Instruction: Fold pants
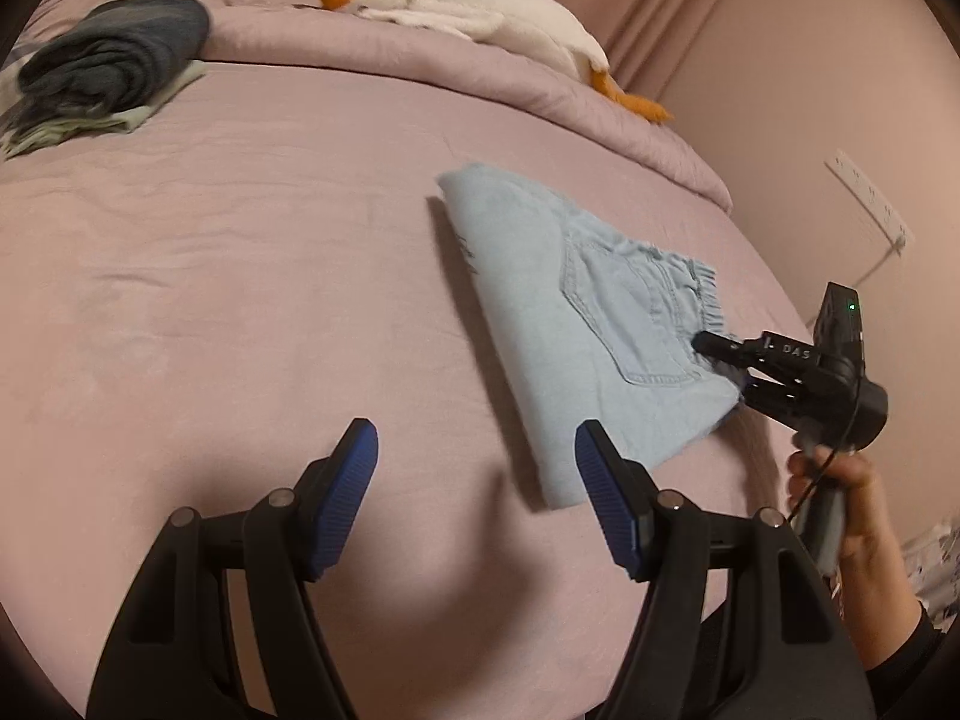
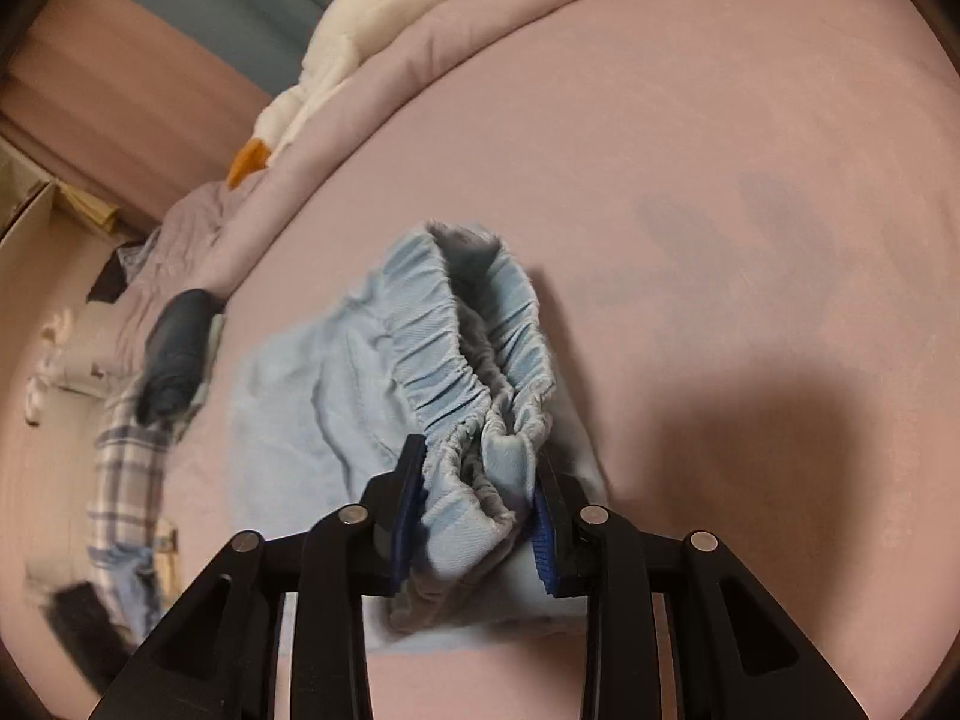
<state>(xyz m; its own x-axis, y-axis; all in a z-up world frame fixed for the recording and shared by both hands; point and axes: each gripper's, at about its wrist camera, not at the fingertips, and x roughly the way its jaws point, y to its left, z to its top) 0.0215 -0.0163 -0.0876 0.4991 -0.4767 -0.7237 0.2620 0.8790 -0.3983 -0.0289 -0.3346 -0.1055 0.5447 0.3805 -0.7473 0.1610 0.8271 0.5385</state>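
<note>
Light blue denim pants (image 1: 576, 324) lie folded on the pink bed sheet (image 1: 240, 300), back pocket up, elastic waistband toward the right. My right gripper (image 1: 729, 369) is at the waistband end and is shut on the bunched waistband (image 2: 474, 420), lifting that end a little off the sheet. My left gripper (image 1: 477, 480) is open and empty, hovering above the sheet just near of the pants' folded corner, its blue pads (image 1: 354, 480) apart.
A pile of dark folded clothes (image 1: 114, 60) lies at the far left of the bed. A white goose plush (image 1: 468, 6) lies on the rolled pink duvet (image 1: 480, 78) at the back. The bed's edge and wall are at the right. Plaid clothes (image 2: 126, 480) lie at the left in the right wrist view.
</note>
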